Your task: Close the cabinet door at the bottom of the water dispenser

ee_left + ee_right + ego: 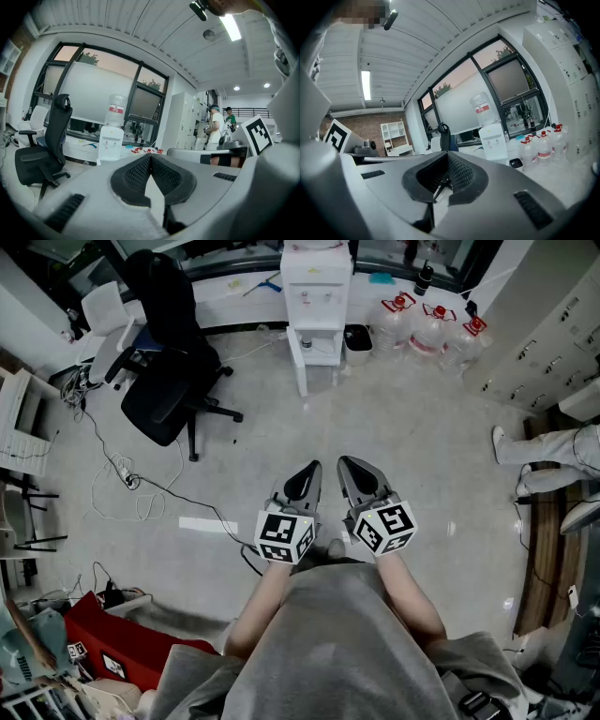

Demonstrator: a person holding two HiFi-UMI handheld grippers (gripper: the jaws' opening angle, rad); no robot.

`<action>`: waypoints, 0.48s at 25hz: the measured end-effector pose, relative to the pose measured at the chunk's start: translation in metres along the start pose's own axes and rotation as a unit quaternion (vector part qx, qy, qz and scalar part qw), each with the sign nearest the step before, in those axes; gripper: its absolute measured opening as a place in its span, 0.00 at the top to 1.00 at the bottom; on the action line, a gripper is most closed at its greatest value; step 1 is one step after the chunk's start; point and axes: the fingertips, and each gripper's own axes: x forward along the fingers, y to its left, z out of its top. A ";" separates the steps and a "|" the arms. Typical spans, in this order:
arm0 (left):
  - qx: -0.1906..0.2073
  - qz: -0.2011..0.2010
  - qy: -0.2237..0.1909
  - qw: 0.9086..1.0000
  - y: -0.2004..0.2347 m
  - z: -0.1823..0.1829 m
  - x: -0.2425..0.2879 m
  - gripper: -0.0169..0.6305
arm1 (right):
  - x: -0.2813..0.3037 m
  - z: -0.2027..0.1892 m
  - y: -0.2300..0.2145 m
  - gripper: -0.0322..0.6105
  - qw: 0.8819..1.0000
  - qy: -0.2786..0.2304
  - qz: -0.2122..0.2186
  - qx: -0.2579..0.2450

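Note:
The white water dispenser [316,296] stands at the far wall, well ahead of me across the floor. Its bottom cabinet door [301,367] hangs open, swung out at the left of the dark opening. My left gripper [311,468] and right gripper [343,463] are held side by side close to my body, both shut and empty, far short of the dispenser. In the left gripper view the dispenser [111,140] shows small above the shut left gripper [150,157]. The right gripper view has the dispenser [493,140] to the right of the shut right gripper [447,155].
A black office chair [169,352] stands left of the dispenser. Several water bottles [431,329] and a small bin [357,341] sit to its right. Lockers [544,343] line the right wall, with a person's legs [544,451] nearby. Cables [122,474] trail over the left floor.

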 end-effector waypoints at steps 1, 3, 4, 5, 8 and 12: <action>0.001 0.002 0.004 1.000 -0.007 -0.001 0.003 0.96 | -0.005 0.001 -0.004 0.94 1.000 0.000 0.003 0.001; 0.003 0.004 0.010 1.000 -0.021 -0.003 0.007 0.96 | -0.015 0.003 -0.012 0.94 1.000 0.000 0.007 0.002; 0.004 0.004 0.011 1.000 -0.028 -0.003 0.009 0.96 | -0.021 0.005 -0.015 0.94 1.000 0.000 0.008 0.001; 0.005 0.004 0.012 1.000 -0.035 -0.003 0.010 0.96 | -0.026 0.007 -0.018 0.94 1.000 -0.001 0.007 -0.001; 0.013 0.006 0.013 1.000 -0.048 -0.004 0.014 0.96 | -0.039 0.009 -0.026 0.94 1.000 -0.006 0.002 -0.012; 0.022 0.014 0.016 1.000 -0.056 -0.008 0.013 0.96 | -0.051 0.004 -0.033 0.94 1.000 -0.011 -0.008 -0.014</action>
